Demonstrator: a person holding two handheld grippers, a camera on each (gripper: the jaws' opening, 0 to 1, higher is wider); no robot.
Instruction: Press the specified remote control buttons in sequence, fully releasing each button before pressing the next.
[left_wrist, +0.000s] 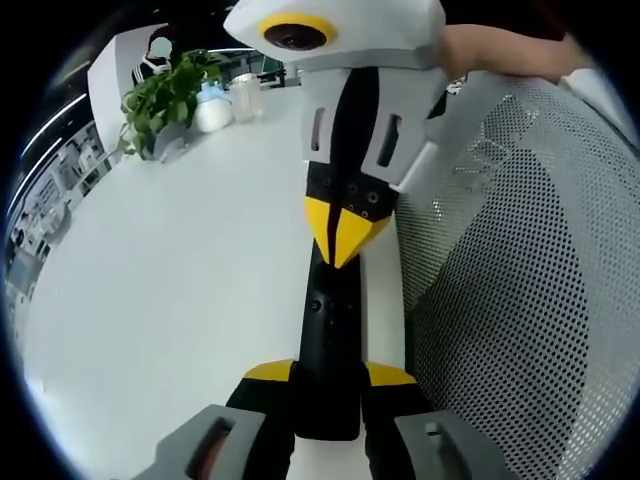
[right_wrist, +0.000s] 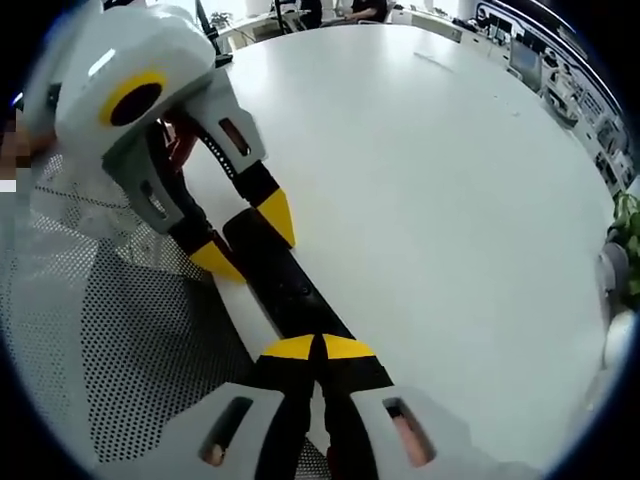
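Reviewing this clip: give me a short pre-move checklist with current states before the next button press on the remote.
1. Left gripper holds the remote: ok, jaws straddle its far end.
2. Right gripper tips shut for pressing: ok.
3. Right gripper tip over the remote: ok; contact cannot tell.
4. Previous button fully released: cannot tell.
5. Target button identified: cannot tell, labels unreadable.
6. Remote visible on the white table, beside the mesh chair: ok.

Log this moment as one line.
left gripper: shut on remote | right gripper: shut, tips on remote | white table, mesh chair beside
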